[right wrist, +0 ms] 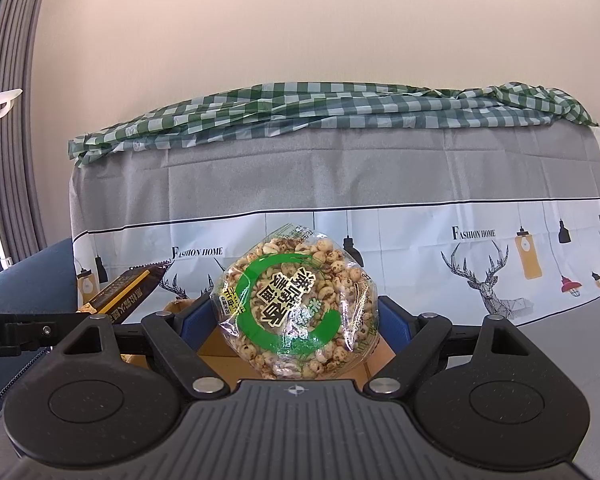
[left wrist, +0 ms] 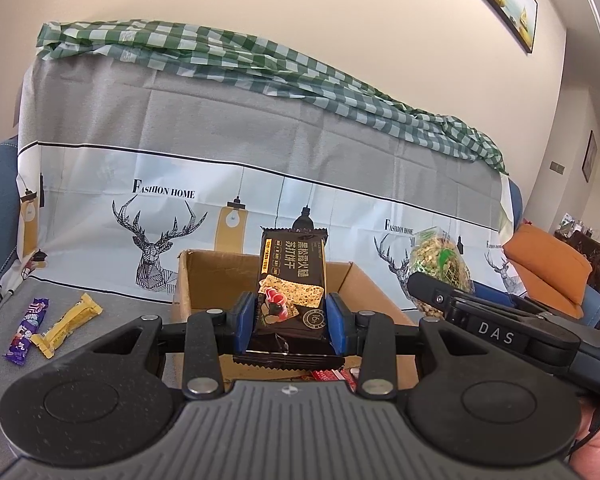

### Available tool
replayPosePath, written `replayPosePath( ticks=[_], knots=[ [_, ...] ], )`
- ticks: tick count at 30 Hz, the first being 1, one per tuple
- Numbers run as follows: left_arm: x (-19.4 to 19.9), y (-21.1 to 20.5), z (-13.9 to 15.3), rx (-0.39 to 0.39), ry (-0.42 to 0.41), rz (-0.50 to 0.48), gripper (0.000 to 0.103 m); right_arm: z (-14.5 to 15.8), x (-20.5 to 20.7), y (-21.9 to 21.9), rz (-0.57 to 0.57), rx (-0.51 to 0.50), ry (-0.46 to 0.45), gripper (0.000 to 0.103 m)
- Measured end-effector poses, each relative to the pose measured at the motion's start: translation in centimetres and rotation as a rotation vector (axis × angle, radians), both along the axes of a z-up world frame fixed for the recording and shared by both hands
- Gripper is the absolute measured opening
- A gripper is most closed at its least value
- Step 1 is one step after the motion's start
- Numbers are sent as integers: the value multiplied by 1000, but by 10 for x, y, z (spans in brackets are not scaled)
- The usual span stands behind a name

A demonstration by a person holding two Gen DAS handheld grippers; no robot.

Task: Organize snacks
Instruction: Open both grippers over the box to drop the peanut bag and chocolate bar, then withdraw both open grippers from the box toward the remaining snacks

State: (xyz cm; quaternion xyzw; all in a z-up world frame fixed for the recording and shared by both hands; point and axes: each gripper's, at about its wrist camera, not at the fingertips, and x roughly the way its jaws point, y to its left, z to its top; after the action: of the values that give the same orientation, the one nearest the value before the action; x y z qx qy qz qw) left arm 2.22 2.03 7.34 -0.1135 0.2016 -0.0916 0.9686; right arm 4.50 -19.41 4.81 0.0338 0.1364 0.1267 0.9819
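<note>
My left gripper point(left wrist: 291, 326) is shut on a dark brown cracker packet point(left wrist: 293, 280), held upright over an open cardboard box point(left wrist: 216, 276). My right gripper point(right wrist: 297, 322) is shut on a round clear bag of puffed grain cake with a green ring label point(right wrist: 296, 308), held above the same box point(right wrist: 216, 346). In the left wrist view that bag point(left wrist: 440, 266) and the right gripper's body show at the right of the box. The cracker packet point(right wrist: 120, 298) shows at the left in the right wrist view. Red wrappers point(left wrist: 328, 374) lie in the box under the left gripper.
A purple snack bar point(left wrist: 26, 330) and a yellow snack bar point(left wrist: 70, 324) lie on the grey cover left of the box. A sofa back draped with a deer-print cloth point(left wrist: 260, 184) and a green checked cloth point(left wrist: 220, 52) rises behind. An orange cushion point(left wrist: 548, 264) sits at far right.
</note>
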Motion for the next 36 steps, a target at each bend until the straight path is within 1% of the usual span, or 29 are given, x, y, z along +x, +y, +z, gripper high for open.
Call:
replayPosePath(
  ticks=[8, 11, 13, 15, 19, 22, 23, 24, 26, 29, 32, 34, 35, 36],
  knots=[
    [-3, -2, 1, 2, -16, -18, 42, -1, -2, -1, 9, 3, -16, 85],
    [-3, -3, 0, -7, -14, -37, 43, -1, -2, -2, 21, 6, -14, 87],
    [-4, -2, 1, -19, -20, -43, 45, -2, -1, -1, 31, 0, -2, 89],
    [-4, -1, 2, -34, -21, -50, 51, -3, 0, 1, 38, -16, 3, 89],
    [-4, -3, 2, -25, -17, -47, 51, -2, 0, 4, 40, -26, 1, 89],
    [-3, -6, 3, 3, -17, -38, 50, -2, 1, 4, 38, -25, 6, 89],
    [-3, -7, 2, 19, -17, -30, 45, -2, 1, 5, 37, -27, 7, 89],
    [-3, -8, 2, 39, -17, -19, 37, -2, 1, 6, 36, -28, 8, 89],
    [-2, -7, 0, 66, -5, -2, 28, -3, 2, 8, 35, -28, 9, 89],
    [-2, 0, -1, 66, 5, 18, 20, -3, 2, 13, 35, -30, 9, 89],
    [-6, 11, 2, 57, 1, 35, 20, -4, 0, 22, 39, -28, 5, 86],
    [-11, 22, 5, 45, 7, 52, 20, -4, 0, 30, 47, -21, 3, 78],
    [-14, 28, 6, 32, 18, 57, 20, -3, -1, 34, 53, -14, 3, 76],
    [-14, 36, 7, 13, 30, 59, 20, -3, -1, 38, 58, -6, 4, 70]
  ],
)
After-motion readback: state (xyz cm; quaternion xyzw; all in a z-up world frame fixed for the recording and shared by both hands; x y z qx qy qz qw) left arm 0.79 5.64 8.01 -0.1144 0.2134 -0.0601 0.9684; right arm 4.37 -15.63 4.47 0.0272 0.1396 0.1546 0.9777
